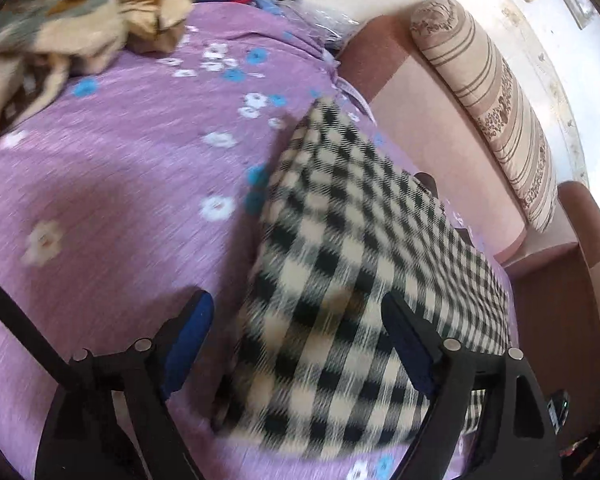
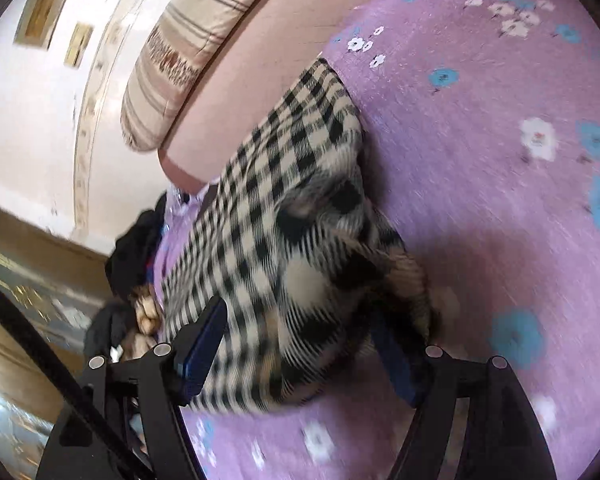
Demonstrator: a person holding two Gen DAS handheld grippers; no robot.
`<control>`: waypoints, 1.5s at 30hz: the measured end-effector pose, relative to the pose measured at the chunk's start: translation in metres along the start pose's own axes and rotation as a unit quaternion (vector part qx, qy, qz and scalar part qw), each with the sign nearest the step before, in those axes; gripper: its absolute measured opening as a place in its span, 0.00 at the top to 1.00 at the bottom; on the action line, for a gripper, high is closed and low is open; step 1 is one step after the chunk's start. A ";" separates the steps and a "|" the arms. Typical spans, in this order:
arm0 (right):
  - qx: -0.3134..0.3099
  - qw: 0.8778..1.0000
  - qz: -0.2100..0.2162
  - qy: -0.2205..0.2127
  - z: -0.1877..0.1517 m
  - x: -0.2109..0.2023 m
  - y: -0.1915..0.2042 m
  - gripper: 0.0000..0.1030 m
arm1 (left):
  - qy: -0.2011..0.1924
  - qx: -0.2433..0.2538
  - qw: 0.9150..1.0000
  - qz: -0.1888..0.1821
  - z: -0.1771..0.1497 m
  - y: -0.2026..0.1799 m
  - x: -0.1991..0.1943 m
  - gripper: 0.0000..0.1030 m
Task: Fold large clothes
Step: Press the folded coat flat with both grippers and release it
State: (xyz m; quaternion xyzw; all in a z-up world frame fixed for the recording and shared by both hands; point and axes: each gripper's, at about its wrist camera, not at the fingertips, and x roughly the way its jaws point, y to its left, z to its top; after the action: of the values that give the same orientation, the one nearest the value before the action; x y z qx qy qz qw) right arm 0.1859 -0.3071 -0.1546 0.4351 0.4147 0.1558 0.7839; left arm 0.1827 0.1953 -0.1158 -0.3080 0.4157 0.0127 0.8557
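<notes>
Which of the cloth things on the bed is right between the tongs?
The black-and-cream checked cloth, lying between the open left tongs. The brown-and-beige cloth is crumpled at the far end of the purple flowered bedsheet.

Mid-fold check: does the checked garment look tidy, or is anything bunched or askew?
The checked garment lies flat at its far end, but the near end is bunched between the right gripper fingers. Motion blur hides finer creases.
</notes>
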 end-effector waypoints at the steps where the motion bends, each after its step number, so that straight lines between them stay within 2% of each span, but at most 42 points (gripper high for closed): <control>1: 0.004 1.000 0.000 -0.004 0.005 0.007 0.001 0.24 | 0.001 0.005 1.000 -0.003 0.002 -0.005 0.005 0.14; 4: -0.003 1.000 -0.009 -0.008 0.018 0.025 0.012 0.25 | 0.023 0.007 0.999 -0.021 0.003 -0.018 0.020 0.14; 5: -0.008 1.000 -0.016 -0.006 0.023 0.029 0.015 0.39 | 0.027 0.017 0.999 -0.013 0.001 -0.025 0.023 0.24; 6: -0.012 1.000 -0.025 -0.001 0.028 0.033 0.016 0.51 | 0.035 0.028 0.999 0.002 -0.001 -0.031 0.026 0.38; 7: -0.010 1.000 -0.023 0.008 0.034 0.035 0.015 0.70 | 0.052 0.047 0.997 0.019 -0.003 -0.039 0.031 0.72; 8: -0.001 1.000 -0.010 0.013 0.039 0.033 0.010 0.81 | 0.065 0.055 0.996 0.016 -0.005 -0.045 0.033 0.82; 10: 0.001 1.000 0.012 0.010 0.045 0.021 0.009 0.86 | 0.057 0.068 0.996 0.023 -0.005 -0.058 0.025 0.85; 15: -0.027 0.999 0.020 -0.003 0.040 -0.022 0.008 0.88 | 0.054 0.084 0.995 -0.008 -0.007 -0.087 -0.002 0.86; 18: -0.034 0.999 0.002 0.008 0.035 -0.024 -0.001 0.86 | 0.056 0.097 0.994 0.022 -0.009 -0.089 0.004 0.83; 20: -0.036 0.999 -0.019 0.022 0.034 -0.015 -0.005 0.76 | 0.061 0.092 0.991 0.075 -0.011 -0.079 0.018 0.68; 21: -0.029 0.999 -0.025 0.025 0.033 -0.014 -0.009 0.74 | 0.065 0.081 0.990 0.100 -0.010 -0.070 0.026 0.64; 23: -0.017 0.999 -0.022 0.023 0.029 -0.022 -0.016 0.67 | 0.059 0.063 0.989 0.119 -0.008 -0.061 0.029 0.54; 24: -0.020 0.999 -0.028 0.018 0.027 -0.028 -0.015 0.64 | 0.051 0.054 0.990 0.124 -0.006 -0.058 0.024 0.54; 26: -0.048 0.997 -0.058 0.000 0.017 -0.050 -0.011 0.49 | 0.030 0.051 0.989 0.132 -0.003 -0.056 0.007 0.54; 27: -0.072 0.994 -0.082 -0.007 0.008 -0.061 -0.006 0.47 | 0.013 0.059 0.988 0.139 -0.003 -0.059 -0.003 0.54; 28: -0.103 0.989 -0.110 -0.009 -0.003 -0.072 0.000 0.44 | -0.013 0.075 0.986 0.151 -0.005 -0.065 -0.016 0.53; 30: -0.161 0.973 -0.164 -0.013 -0.023 -0.086 0.010 0.44 | -0.058 0.126 0.975 0.175 -0.018 -0.084 -0.041 0.48; 31: -0.188 0.962 -0.194 -0.026 -0.033 -0.094 0.014 0.44 | -0.074 0.145 0.970 0.179 -0.026 -0.091 -0.051 0.40; 32: -0.204 0.954 -0.215 -0.039 -0.041 -0.100 0.015 0.43 | -0.093 0.164 0.965 0.182 -0.036 -0.099 -0.062 0.32; 35: -0.221 0.939 -0.256 -0.068 -0.046 -0.115 0.009 0.41 | -0.140 0.196 0.955 0.175 -0.063 -0.129 -0.096 0.22; 39: -0.229 0.911 -0.331 -0.093 -0.027 -0.117 -0.006 0.39 | -0.176 0.228 0.944 0.161 -0.108 -0.156 -0.136 0.10; 40: -0.223 0.904 -0.352 -0.096 -0.015 -0.116 -0.017 0.33 | -0.185 0.232 0.941 0.165 -0.121 -0.161 -0.145 0.07; 43: -0.192 0.883 -0.418 -0.098 0.023 -0.107 -0.051 0.31 | -0.193 0.221 0.941 0.167 -0.151 -0.162 -0.161 0.05; 45: -0.180 0.882 -0.424 -0.098 0.043 -0.105 -0.071 0.14 | -0.187 0.208 0.945 0.169 -0.163 -0.159 -0.166 0.05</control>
State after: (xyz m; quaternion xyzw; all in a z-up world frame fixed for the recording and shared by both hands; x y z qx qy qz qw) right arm 0.1481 -0.4352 -0.1462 0.0823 0.4458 -0.1626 0.8764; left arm 0.0033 0.0179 0.0095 -0.0400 0.2874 0.1278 0.9484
